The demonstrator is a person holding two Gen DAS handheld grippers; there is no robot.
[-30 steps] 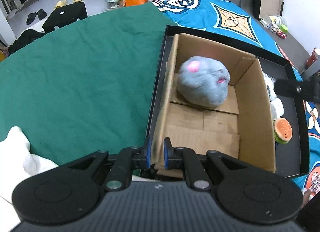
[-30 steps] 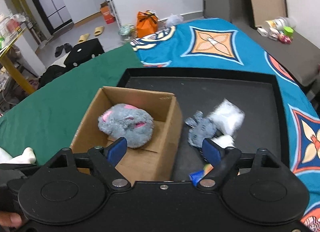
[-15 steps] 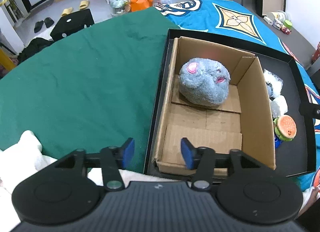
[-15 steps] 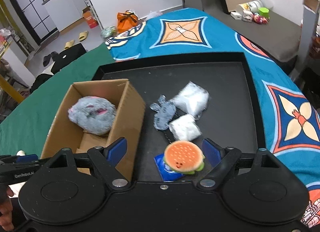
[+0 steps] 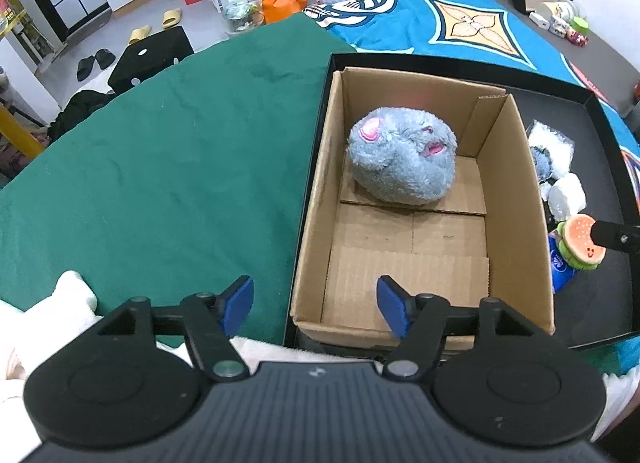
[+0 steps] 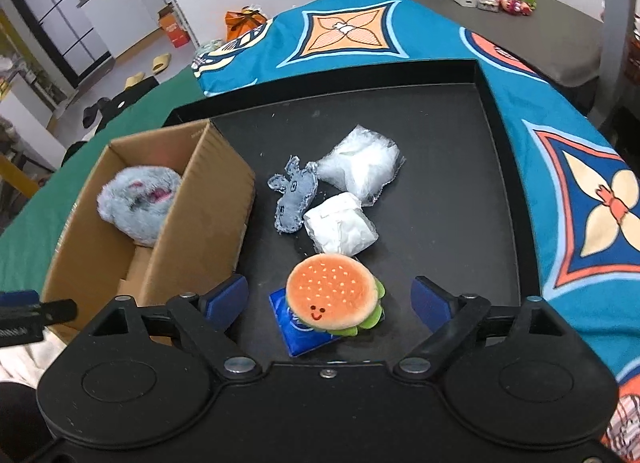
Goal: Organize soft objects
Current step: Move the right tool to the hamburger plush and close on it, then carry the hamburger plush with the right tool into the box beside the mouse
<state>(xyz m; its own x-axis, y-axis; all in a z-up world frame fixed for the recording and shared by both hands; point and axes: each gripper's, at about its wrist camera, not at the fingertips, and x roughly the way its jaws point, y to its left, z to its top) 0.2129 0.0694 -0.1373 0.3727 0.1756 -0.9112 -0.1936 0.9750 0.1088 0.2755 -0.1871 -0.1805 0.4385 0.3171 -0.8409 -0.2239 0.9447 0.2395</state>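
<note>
Cluttered bedroom behind; green and blue cloths over bed, black tray [image 6: 496, 135] on top. Cardboard box [image 5: 516, 199] at tray's left end, grey plush [image 5: 402, 167] already inside. Loose on tray beside box: burger plush [image 6: 334, 295] atop blue packet [image 6: 296, 333], denim toy [image 6: 294, 193], two white bundles, possibly bagged. Right gripper [image 6: 330, 297] spread wide, empty, framing burger plush. Left gripper [image 5: 316, 305] spread wide, empty, near box's front edge. Step in hand, by the look: picking burger plush. Next: lower, close, carry into box.
</note>
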